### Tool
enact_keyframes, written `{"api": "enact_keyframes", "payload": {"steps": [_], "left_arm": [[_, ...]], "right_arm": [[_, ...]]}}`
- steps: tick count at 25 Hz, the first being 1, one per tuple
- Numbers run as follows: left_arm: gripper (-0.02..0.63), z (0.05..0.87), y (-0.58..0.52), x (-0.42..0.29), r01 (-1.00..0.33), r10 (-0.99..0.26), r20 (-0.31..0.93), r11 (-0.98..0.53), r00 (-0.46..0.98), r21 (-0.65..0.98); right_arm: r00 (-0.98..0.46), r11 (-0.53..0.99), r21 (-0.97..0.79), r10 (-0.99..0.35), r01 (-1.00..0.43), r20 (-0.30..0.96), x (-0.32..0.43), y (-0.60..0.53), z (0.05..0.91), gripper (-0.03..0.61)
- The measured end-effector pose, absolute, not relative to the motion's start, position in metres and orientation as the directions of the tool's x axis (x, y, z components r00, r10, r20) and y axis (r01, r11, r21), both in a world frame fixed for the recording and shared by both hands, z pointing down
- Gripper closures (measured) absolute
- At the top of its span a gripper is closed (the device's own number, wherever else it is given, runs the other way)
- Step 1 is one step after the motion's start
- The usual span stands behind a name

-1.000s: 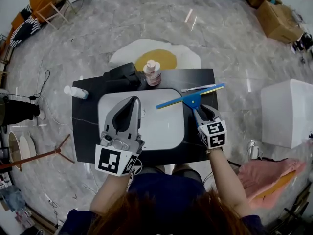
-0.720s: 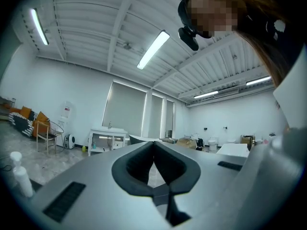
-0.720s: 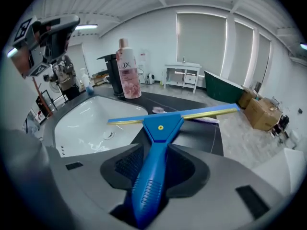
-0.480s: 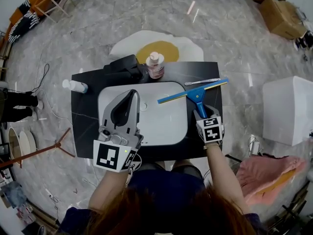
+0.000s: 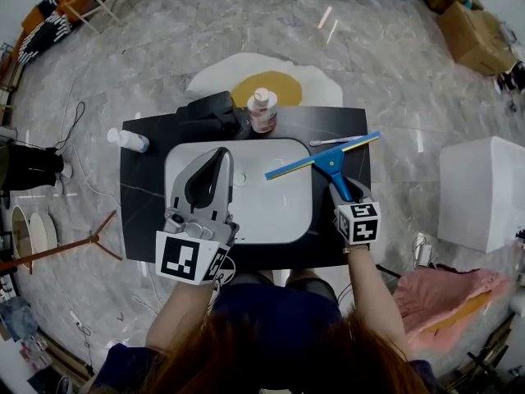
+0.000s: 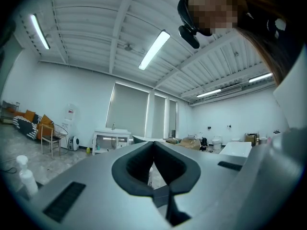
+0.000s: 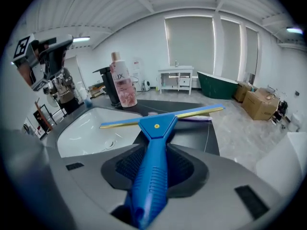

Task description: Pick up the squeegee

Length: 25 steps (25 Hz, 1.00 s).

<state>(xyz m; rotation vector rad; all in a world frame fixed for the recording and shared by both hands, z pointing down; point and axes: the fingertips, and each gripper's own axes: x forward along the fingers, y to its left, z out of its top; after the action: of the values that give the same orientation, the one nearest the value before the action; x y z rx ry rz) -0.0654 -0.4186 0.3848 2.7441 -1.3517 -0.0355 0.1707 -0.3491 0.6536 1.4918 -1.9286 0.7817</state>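
Observation:
A blue squeegee (image 5: pixel 328 162) with a yellow-edged blade lies across the right rim of the white sink (image 5: pixel 176 167); its handle points toward me. My right gripper (image 5: pixel 340 189) tilts down over that handle (image 7: pixel 156 128). The handle lies between the jaws, which are closing, and dark pad still shows on both sides of it. My left gripper (image 5: pixel 220 154) hovers level over the left of the basin. In the left gripper view my left gripper (image 6: pixel 153 143) is shut and holds nothing.
The sink sits in a black counter (image 5: pixel 139 199). At the counter's back stand a pink bottle (image 5: pixel 262 109) and a black fixture (image 5: pixel 209 115), with a white bottle (image 5: pixel 127 140) at the left. A thin utensil (image 5: pixel 332 141) lies behind the blade. A white block (image 5: pixel 480 187) stands to the right.
My right gripper has sunk a little over the squeegee's handle, and its jaws look narrower around it. The squeegee still rests across the sink's rim. The left gripper has stayed put.

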Motion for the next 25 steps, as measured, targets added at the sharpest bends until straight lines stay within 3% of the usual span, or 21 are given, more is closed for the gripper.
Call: {"api": "enact_keyframes", "payload": {"steps": [6, 14, 25], "left_arm": [[0.595, 0.368, -0.418, -0.066, -0.806, -0.807, -0.010, -0.589, 0.590, 0.060], [0.595, 0.336, -0.419, -0.068, -0.834, -0.834, -0.064, -0.550, 0.547, 0.037], [0.595, 0.295, -0.406, -0.069, -0.866, -0.860, -0.124, -0.500, 0.496, 0.001]], "right_arm": [[-0.232, 0.211, -0.108, -0.753, -0.972, 0.616, 0.175, -0.359, 0.598, 0.421], [-0.216, 0.196, -0.093, -0.908, -0.976, 0.358, 0.192, -0.382, 0.482, 0.420], [-0.193, 0.182, -0.116, -0.977, -0.976, 0.087, 0.212, -0.370, 0.365, 0.420]]}}
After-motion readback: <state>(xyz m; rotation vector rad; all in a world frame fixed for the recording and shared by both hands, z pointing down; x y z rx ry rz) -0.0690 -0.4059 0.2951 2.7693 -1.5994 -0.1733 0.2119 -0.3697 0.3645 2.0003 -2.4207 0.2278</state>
